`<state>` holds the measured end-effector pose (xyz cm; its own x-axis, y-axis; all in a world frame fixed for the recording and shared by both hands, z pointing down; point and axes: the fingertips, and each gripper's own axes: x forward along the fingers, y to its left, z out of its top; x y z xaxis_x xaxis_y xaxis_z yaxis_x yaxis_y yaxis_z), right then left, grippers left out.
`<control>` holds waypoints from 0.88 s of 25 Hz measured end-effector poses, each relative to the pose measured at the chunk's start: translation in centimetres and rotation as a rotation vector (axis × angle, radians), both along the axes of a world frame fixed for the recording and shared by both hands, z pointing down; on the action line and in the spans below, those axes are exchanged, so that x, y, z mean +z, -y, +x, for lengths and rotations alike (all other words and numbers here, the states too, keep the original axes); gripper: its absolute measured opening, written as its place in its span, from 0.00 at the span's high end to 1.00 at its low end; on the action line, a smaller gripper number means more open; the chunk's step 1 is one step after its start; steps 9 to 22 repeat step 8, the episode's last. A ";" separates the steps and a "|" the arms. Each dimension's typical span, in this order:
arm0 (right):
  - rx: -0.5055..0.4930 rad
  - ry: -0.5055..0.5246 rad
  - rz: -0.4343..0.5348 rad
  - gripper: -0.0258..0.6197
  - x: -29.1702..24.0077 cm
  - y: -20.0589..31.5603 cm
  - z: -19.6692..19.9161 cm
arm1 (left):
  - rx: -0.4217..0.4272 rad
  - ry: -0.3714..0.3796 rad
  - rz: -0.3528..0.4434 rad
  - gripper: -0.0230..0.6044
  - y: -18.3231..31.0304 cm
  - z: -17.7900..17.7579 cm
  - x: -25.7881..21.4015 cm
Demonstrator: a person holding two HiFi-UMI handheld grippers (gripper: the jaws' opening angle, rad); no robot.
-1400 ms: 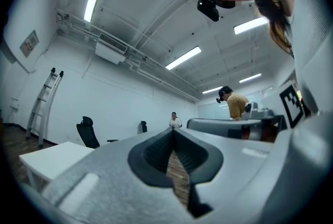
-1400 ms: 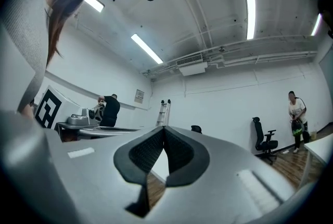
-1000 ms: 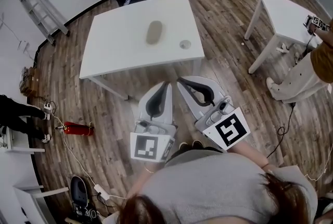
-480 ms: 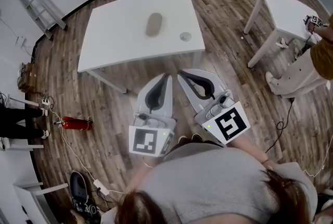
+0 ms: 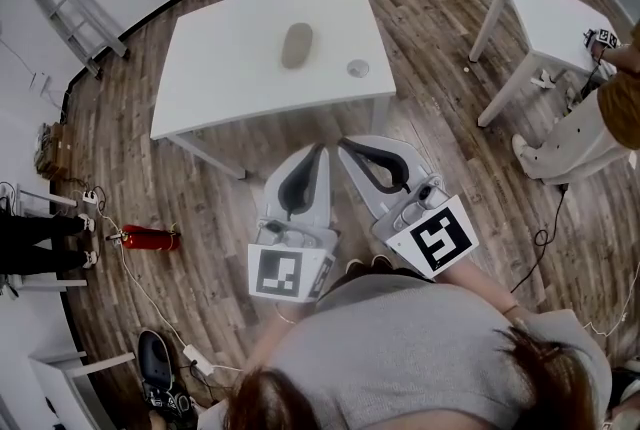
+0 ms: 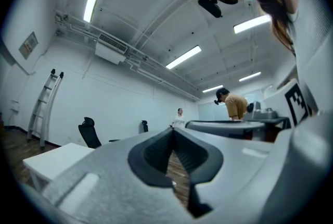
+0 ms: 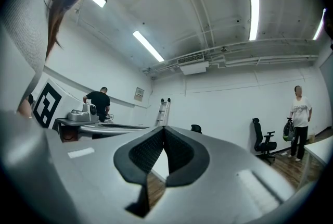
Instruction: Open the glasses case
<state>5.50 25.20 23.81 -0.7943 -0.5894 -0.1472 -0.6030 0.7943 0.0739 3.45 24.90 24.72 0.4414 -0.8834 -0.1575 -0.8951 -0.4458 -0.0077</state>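
One glasses case point(image 5: 296, 46) — oval, grey — lies on white table point(image 5: 220, 83).

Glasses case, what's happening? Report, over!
Left gripper shut, empty. Right gripper shut, empty. Glasses case closed on table, untouched. Small round object beside it, apart.

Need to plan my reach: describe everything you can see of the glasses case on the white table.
The glasses case is a small elongated oval with rounded ends, matte grey-brown, apparently closed; no seam or hinge shows. It lies flat near the middle of the white table, long axis pointing roughly away from the person. Only the tabletop touches it.
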 end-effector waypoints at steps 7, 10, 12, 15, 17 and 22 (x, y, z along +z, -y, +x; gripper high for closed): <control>-0.001 -0.003 0.003 0.95 -0.2 0.5 -0.2 | 0.000 -0.002 -0.001 0.96 0.5 -0.1 -0.3; -0.001 -0.003 0.005 0.95 -0.2 0.5 -0.3 | -0.001 -0.001 -0.001 0.96 0.5 -0.2 -0.3; -0.001 -0.003 0.005 0.95 -0.2 0.5 -0.3 | -0.001 -0.001 -0.001 0.96 0.5 -0.2 -0.3; -0.001 -0.003 0.005 0.95 -0.2 0.5 -0.3 | -0.001 -0.001 -0.001 0.96 0.5 -0.2 -0.3; -0.001 -0.003 0.005 0.95 -0.2 0.5 -0.3 | -0.001 -0.001 -0.001 0.96 0.5 -0.2 -0.3; -0.001 -0.003 0.005 0.95 -0.2 0.5 -0.3 | -0.001 -0.001 -0.001 0.96 0.5 -0.2 -0.3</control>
